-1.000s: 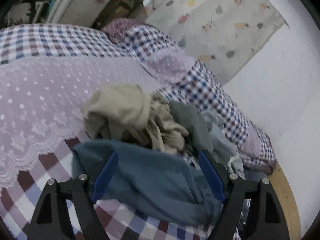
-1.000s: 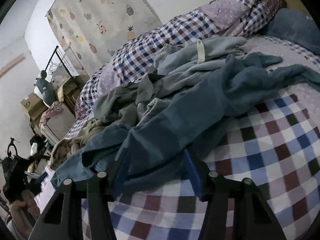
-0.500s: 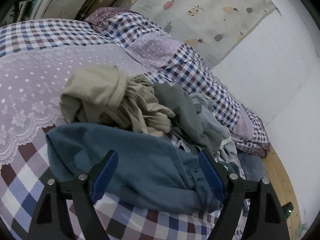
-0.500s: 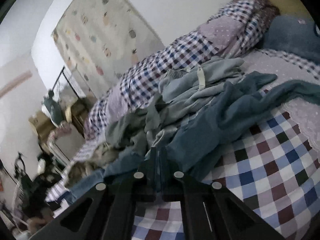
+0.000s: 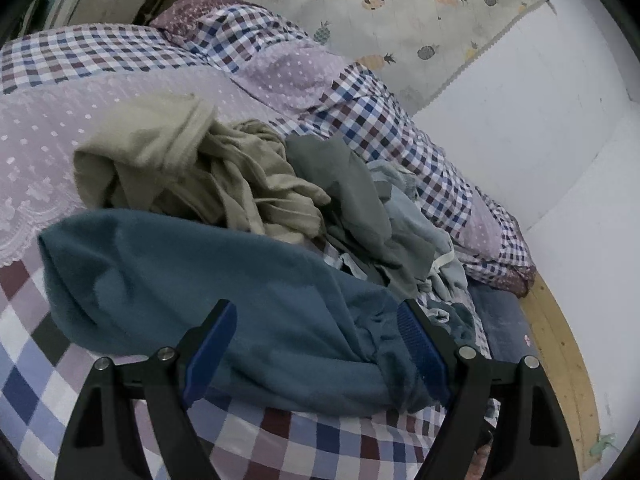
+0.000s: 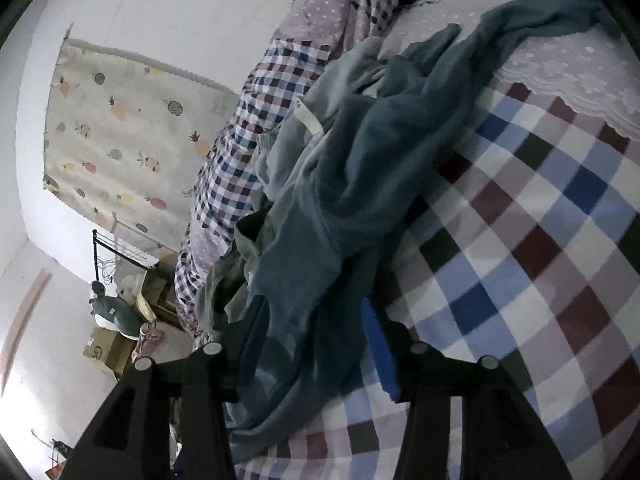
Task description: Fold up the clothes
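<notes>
Your left gripper has its fingers spread wide over the teal fleece garment, which lies across the checked bed cover near the bed's near edge, in front of the heap of beige and grey clothes. Neither pad presses the cloth. The garment's long axis runs crosswise between both grippers, so each hand sits at one end. Your right gripper has just been opening; its fingers stand apart with the same teal fabric lying between them, apparently loose. Judged from this, each hand must close on its own end.
</notes>
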`<action>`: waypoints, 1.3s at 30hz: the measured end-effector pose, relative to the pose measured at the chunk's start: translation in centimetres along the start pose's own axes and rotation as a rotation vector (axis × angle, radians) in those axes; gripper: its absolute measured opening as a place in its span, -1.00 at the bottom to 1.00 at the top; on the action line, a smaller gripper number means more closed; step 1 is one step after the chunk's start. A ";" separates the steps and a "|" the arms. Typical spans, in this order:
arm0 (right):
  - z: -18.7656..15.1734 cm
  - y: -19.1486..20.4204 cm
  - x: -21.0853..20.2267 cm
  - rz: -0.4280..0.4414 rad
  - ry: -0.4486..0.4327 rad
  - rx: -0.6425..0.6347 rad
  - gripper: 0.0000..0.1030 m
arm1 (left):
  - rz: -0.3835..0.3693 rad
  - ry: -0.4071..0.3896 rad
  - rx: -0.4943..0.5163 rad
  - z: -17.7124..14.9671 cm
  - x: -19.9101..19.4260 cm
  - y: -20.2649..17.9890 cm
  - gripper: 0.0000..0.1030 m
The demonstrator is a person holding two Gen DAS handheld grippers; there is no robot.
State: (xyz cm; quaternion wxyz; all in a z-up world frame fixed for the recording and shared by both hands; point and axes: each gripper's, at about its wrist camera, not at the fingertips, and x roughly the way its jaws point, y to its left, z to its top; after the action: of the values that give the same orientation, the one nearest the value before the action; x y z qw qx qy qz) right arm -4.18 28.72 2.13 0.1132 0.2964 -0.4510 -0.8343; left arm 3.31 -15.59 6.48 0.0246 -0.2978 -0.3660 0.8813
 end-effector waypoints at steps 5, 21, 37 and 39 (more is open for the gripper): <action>0.6 0.4 1.6 -0.023 -0.007 -0.021 -0.05 | -0.014 0.012 -0.001 0.0 0.2 -0.3 0.65; 2.6 4.2 -8.5 -0.065 -0.207 -0.133 -0.97 | -0.047 0.014 0.003 0.1 0.0 -1.2 0.65; 0.5 -6.5 -20.9 -0.688 -0.315 0.122 -0.89 | -0.078 0.053 0.038 -1.7 1.0 -3.9 0.65; 0.4 -6.5 -21.7 -0.756 -0.337 0.115 -0.88 | -0.080 0.062 0.038 -2.1 1.4 -4.3 0.65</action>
State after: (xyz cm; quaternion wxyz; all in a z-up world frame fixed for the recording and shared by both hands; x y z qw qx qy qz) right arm 13.41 42.58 5.45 -0.2934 0.3061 -0.3686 -0.8273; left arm 2.57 -10.82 7.46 0.0770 -0.3095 -0.3600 0.8767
